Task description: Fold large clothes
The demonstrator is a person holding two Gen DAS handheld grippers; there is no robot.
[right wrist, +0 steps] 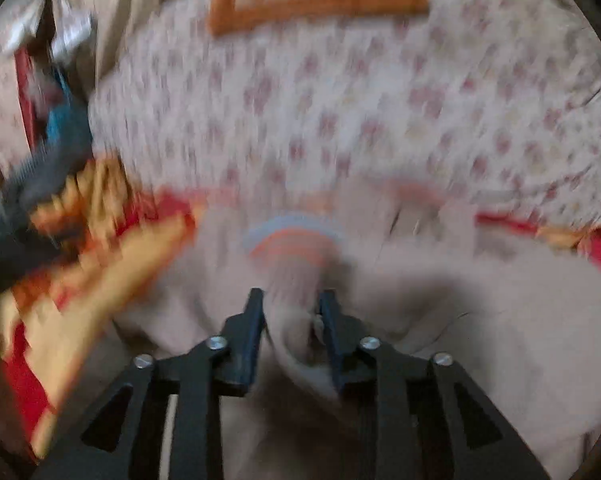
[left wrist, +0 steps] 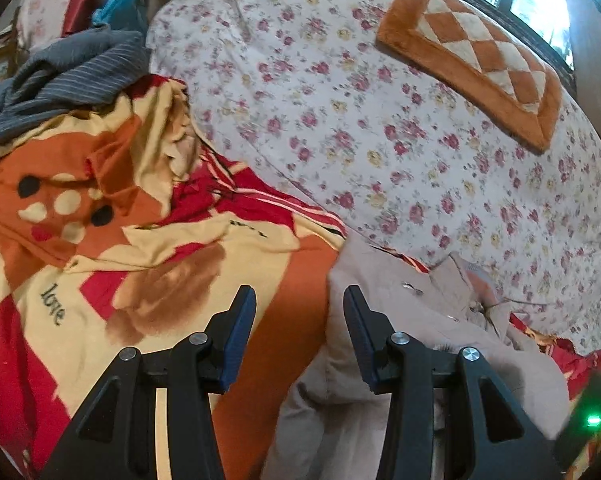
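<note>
A beige buttoned garment (left wrist: 404,320) lies crumpled on the bed at the lower right of the left wrist view. My left gripper (left wrist: 299,300) is open and empty, hovering just above the garment's left edge and the blanket. In the blurred right wrist view, the beige garment (right wrist: 440,288) fills the lower half. My right gripper (right wrist: 291,300) is closed on a bunched fold of it, with cloth between the fingers. An orange and grey striped part (right wrist: 296,240) of the garment shows just ahead of the fingers.
A red, orange and cream blanket (left wrist: 140,240) covers the near bed. A floral quilt (left wrist: 380,120) lies beyond, with an orange checked cushion (left wrist: 476,60) on it under a window. A grey striped cloth (left wrist: 72,68) is heaped at the far left.
</note>
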